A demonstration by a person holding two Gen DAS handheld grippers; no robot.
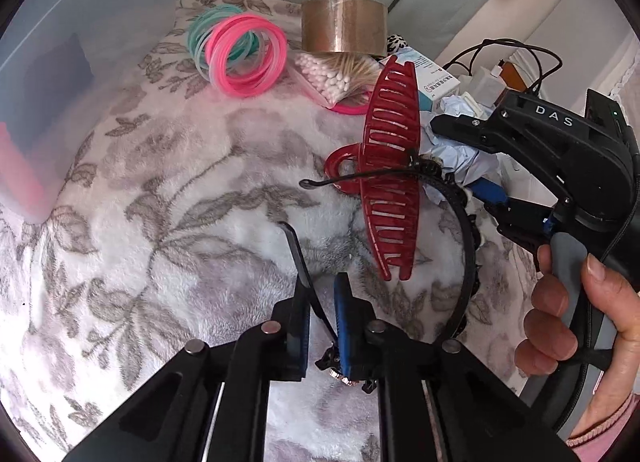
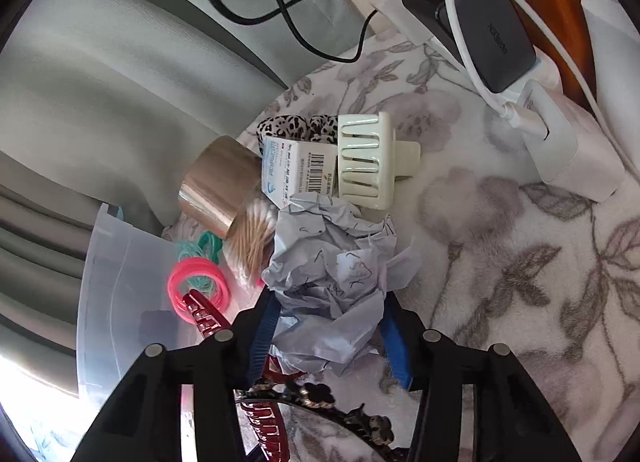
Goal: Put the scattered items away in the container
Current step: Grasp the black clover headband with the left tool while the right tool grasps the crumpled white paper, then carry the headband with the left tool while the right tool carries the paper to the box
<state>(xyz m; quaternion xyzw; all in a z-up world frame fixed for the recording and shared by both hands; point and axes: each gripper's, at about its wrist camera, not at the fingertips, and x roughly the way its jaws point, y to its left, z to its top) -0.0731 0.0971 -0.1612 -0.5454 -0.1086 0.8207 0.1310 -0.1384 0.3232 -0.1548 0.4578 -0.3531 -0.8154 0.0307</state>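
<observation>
My left gripper (image 1: 322,318) pinched shut on black headband (image 1: 466,246); right gripper (image 2: 328,326) half-closed, pads against crumpled paper (image 2: 332,262). Container (image 1: 60,74) ahead-left, so both can go in together.

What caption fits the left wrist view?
Left gripper shut on a black headband beside a red hair claw; right gripper at crumpled paper.

Your path left across the bare floral blanket (image 1: 160,222) is open; the red claw clip (image 1: 390,182) and tape roll (image 1: 344,24) crowd the right.
</observation>
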